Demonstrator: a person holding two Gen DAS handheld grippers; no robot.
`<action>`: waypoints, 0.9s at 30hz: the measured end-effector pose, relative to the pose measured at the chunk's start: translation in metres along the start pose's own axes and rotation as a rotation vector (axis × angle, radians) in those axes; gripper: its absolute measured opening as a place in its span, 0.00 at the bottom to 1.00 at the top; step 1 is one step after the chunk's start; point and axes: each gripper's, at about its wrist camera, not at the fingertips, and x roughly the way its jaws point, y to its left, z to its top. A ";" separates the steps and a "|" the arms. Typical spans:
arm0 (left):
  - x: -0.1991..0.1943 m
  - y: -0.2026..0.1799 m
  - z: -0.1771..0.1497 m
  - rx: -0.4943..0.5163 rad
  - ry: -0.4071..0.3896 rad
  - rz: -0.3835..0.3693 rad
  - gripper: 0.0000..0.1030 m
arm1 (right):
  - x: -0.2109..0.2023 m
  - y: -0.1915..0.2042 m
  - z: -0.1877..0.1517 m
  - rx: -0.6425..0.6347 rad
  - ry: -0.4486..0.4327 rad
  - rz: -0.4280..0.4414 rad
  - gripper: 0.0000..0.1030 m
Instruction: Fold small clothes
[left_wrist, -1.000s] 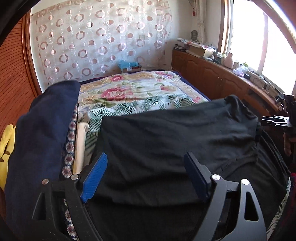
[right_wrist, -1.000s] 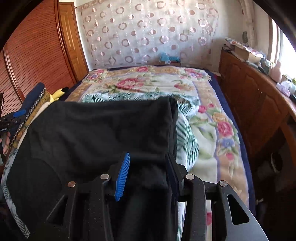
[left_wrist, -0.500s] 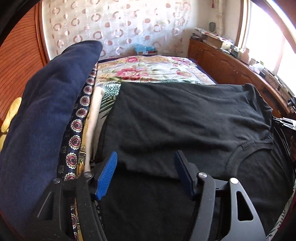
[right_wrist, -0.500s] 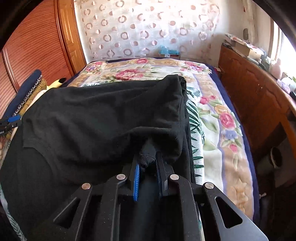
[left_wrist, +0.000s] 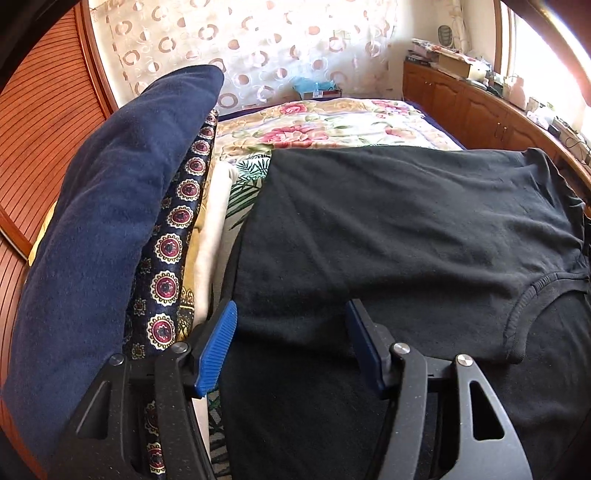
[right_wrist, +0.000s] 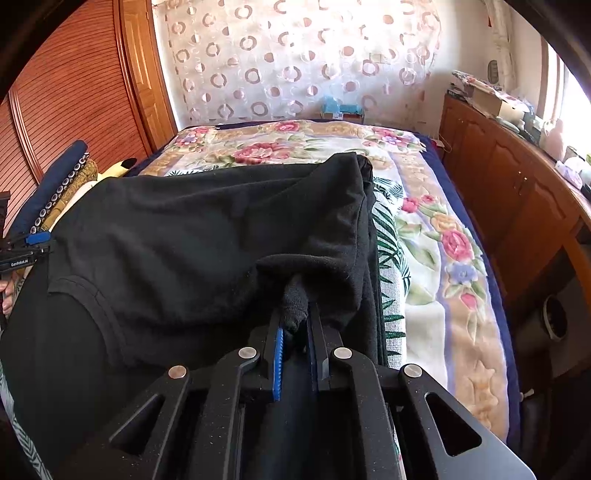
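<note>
**Black T-shirt half folded on flowered bed**

On the bed (left_wrist: 332, 122), seen from the left wrist, the black T-shirt (left_wrist: 406, 229) lies folded over itself beside a stack of folded clothes (left_wrist: 110, 221). The left claw (left_wrist: 291, 339) stands open astride the fold's edge, its pads clear of the cloth, having just narrowed.

From the right wrist, the right claw (right_wrist: 295, 325), just closing, pinches a bunch of the T-shirt's right-hand edge, near the floral bedspread (right_wrist: 443, 240).
</note>
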 end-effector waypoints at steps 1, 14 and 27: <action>-0.001 0.000 0.001 0.001 0.000 -0.001 0.52 | 0.000 0.000 0.000 -0.002 -0.001 0.002 0.10; -0.023 0.010 -0.001 0.010 -0.035 -0.051 0.01 | -0.035 0.009 0.013 -0.047 -0.126 0.001 0.08; -0.104 0.011 -0.014 -0.002 -0.211 -0.103 0.01 | -0.071 0.013 0.001 -0.044 -0.220 0.003 0.07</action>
